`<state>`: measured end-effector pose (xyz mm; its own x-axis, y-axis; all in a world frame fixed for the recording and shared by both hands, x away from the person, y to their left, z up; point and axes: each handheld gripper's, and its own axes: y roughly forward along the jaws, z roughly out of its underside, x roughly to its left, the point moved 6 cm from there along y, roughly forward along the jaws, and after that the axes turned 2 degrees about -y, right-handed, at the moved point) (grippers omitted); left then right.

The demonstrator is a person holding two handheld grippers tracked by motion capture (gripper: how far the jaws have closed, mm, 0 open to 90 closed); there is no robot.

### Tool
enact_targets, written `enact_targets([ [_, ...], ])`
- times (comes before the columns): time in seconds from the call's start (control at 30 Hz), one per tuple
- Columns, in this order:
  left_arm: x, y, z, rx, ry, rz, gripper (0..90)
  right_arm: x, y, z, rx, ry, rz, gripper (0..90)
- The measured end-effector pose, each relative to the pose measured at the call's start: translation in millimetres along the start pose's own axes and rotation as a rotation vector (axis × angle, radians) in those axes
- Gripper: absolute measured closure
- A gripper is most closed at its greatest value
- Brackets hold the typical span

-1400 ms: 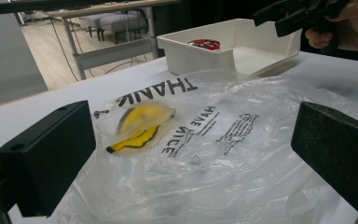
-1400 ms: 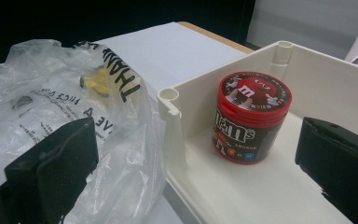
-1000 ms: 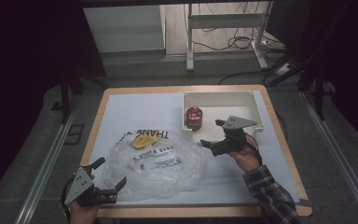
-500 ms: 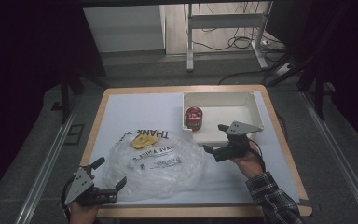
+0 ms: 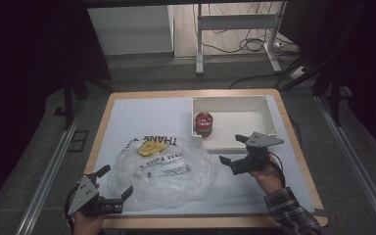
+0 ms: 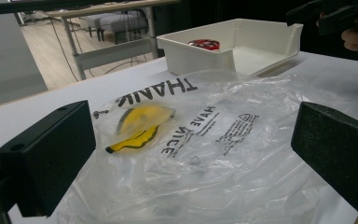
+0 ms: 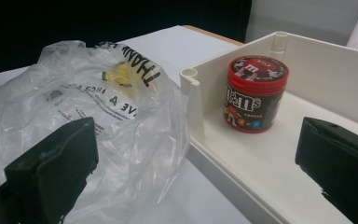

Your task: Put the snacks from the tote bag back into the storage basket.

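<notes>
The plastic bag (image 5: pixel 164 169) lies crumpled near the tabletop's (image 5: pixel 127 117) front edge, my left claw (image 5: pixel 115 182) open at its corner, while my right claw (image 5: pixel 235 151), open and empty, has drawn back from the white tray (image 5: pixel 269 120) toward the bag's mouth.

My table (image 5: pixel 127 117): white top, wood edge. Clear plastic bag (image 5: pixel 169 171) lies flat between my left tongs (image 5: pixel 116 185) and my right tongs (image 5: pixel 234 149). White tray (image 5: pixel 269 120) sits just past my right tongs.
</notes>
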<state>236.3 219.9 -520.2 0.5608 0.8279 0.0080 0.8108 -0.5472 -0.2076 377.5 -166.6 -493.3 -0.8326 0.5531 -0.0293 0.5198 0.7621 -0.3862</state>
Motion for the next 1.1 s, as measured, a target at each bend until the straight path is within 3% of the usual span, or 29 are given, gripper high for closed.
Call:
enact_targets([
  [1.1, 0.7, -0.9, -0.9, -0.011, -0.006, -0.003, 0.0, 4.1, -44.1, 19.5, -0.027, -0.014, 0.052, 0.0],
])
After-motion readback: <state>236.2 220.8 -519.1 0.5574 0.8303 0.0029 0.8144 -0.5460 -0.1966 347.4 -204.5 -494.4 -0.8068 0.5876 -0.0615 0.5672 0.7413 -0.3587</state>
